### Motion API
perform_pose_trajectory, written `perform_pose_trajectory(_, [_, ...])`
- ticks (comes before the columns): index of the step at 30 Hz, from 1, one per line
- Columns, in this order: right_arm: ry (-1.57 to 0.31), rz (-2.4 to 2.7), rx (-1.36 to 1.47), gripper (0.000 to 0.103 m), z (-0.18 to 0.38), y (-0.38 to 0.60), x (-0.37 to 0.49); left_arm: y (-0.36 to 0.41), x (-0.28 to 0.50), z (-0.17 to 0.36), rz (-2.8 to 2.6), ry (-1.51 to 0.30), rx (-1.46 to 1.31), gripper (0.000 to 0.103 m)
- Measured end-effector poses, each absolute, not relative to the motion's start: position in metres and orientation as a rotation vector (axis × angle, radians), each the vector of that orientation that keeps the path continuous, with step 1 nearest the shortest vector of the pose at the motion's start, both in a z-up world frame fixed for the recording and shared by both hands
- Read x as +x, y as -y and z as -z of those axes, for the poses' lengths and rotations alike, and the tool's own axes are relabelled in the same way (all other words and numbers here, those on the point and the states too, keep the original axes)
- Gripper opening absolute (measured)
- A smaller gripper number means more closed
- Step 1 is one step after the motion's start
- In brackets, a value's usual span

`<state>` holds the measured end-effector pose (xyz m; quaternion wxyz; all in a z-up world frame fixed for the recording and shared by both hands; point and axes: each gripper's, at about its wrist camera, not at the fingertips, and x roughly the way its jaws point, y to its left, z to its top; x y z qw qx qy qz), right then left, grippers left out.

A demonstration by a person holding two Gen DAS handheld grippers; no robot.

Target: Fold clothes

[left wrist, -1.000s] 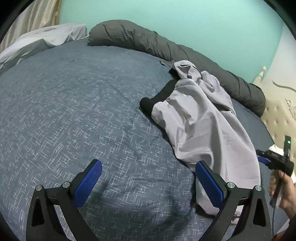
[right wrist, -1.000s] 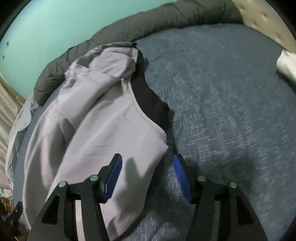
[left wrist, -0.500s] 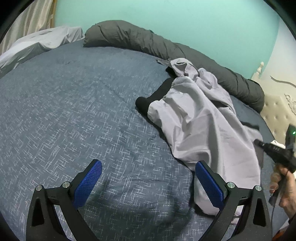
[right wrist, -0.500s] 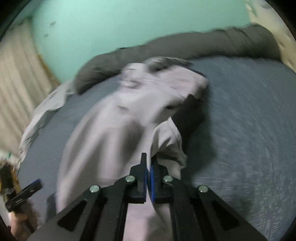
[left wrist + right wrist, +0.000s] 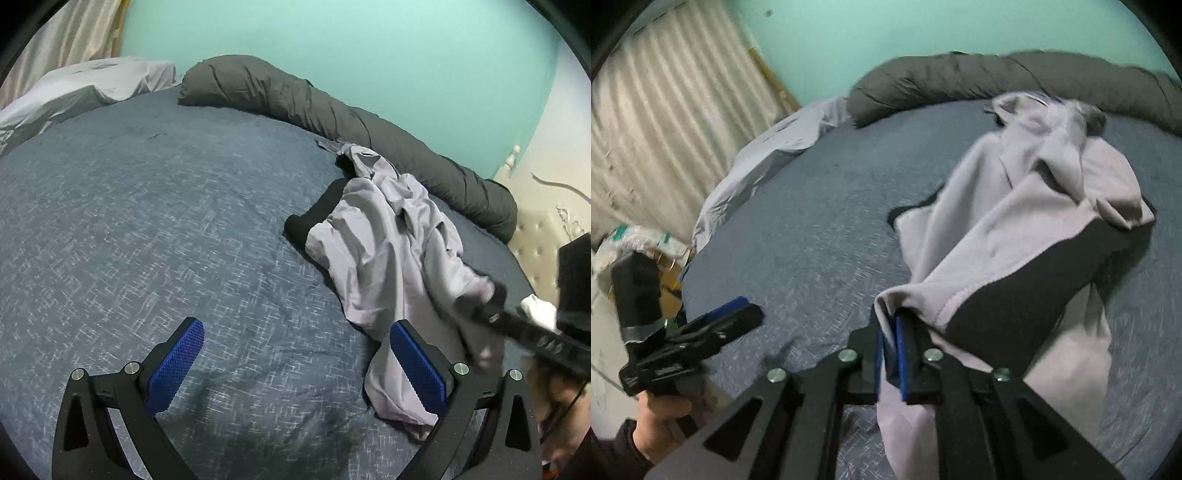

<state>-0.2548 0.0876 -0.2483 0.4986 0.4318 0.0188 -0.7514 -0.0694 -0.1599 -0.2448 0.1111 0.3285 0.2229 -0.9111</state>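
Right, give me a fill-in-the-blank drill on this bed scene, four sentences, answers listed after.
1. The right gripper is shut on the ____ garment.
2. The left gripper hangs ____, nothing between its fingers.
3. The bed cover is dark ____.
4. The rolled grey duvet lies along the ____ wall.

Missing words: lilac; open; blue; green

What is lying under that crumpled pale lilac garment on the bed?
Under the pale lilac garment lie a black cloth piece and the blue-grey flecked bedspread; anything deeper is covered.
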Motion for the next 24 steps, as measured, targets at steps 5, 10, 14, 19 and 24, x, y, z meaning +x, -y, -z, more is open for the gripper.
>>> perform_pose_trajectory(5, [0.033,1.853,1.033,0.035,0.243,-0.125,-0.257,0.155,-0.075,0.242,2.707,-0.669,0.969,0.103])
perform_pose_trajectory(10, [0.103,1.960,0.977,0.041,0.239,-0.185,-0.262,0.124,-0.092,0.244,2.777,-0.622,1.053,0.103])
perform_pose_trajectory(14, [0.212,2.070,0.990,0.043,0.250,-0.232,-0.281,0.095,-0.103,0.242,2.826,-0.586,1.090,0.103])
perform_pose_trajectory(19, [0.284,2.165,1.016,0.043,0.267,-0.265,-0.295,0.053,-0.122,0.239,2.884,-0.531,1.134,0.103])
perform_pose_trajectory(24, [0.315,2.196,0.961,0.043,0.275,-0.283,-0.297,0.019,-0.139,0.240,2.908,-0.480,1.176,0.103])
